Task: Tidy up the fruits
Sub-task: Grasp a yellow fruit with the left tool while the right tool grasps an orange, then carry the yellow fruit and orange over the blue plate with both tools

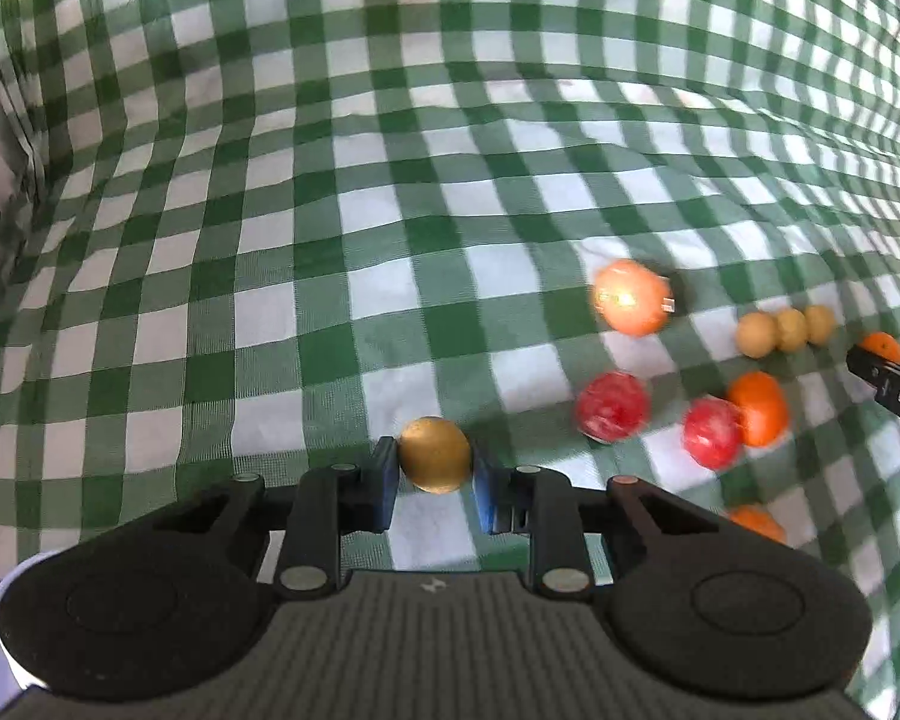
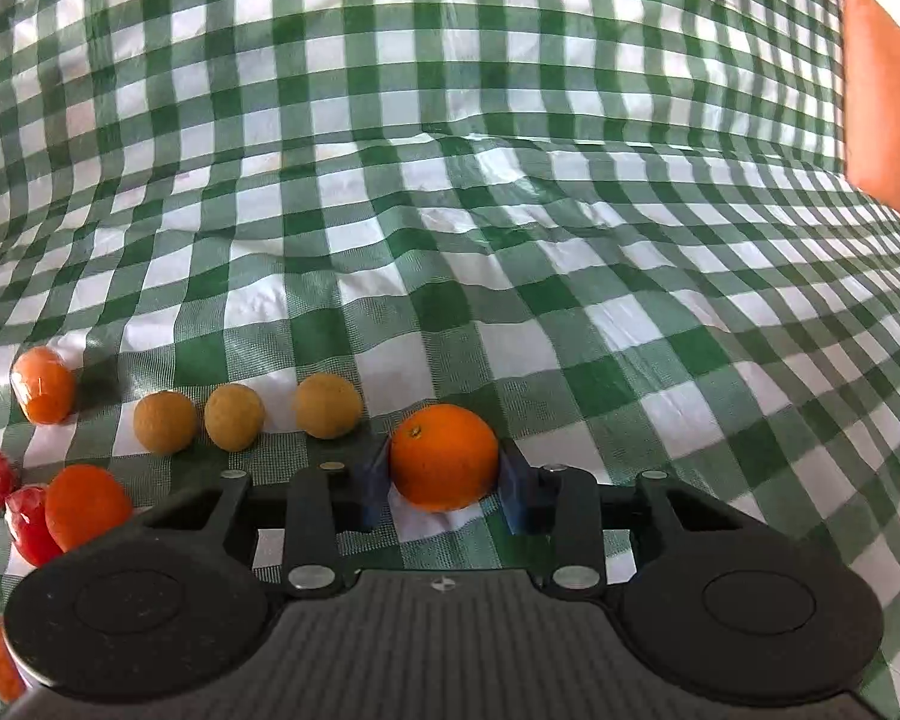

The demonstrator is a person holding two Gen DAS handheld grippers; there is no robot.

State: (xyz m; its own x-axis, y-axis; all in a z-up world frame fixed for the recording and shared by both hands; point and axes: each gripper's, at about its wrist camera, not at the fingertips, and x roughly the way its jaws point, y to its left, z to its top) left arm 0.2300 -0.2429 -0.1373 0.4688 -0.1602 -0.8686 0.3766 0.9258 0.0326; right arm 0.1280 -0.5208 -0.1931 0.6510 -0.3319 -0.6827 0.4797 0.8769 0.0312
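Left gripper [image 1: 435, 474]: clenched on small round yellow-brown fruit [image 1: 435, 454], likely bound for the matching tan row [image 2: 234, 417].
Right gripper [image 2: 444, 480]: grasping round glossy orange [image 2: 444, 456], just right of that row.

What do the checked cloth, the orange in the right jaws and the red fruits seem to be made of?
Checked cloth: thin woven fabric, matte; it creases and ripples.
Orange: looks like real peel, dimpled with a stem scar, slightly glossy, though a plastic replica can't be ruled out.
Red fruits: shiny, with mottled highlights, possibly film-wrapped; blur leaves it open.
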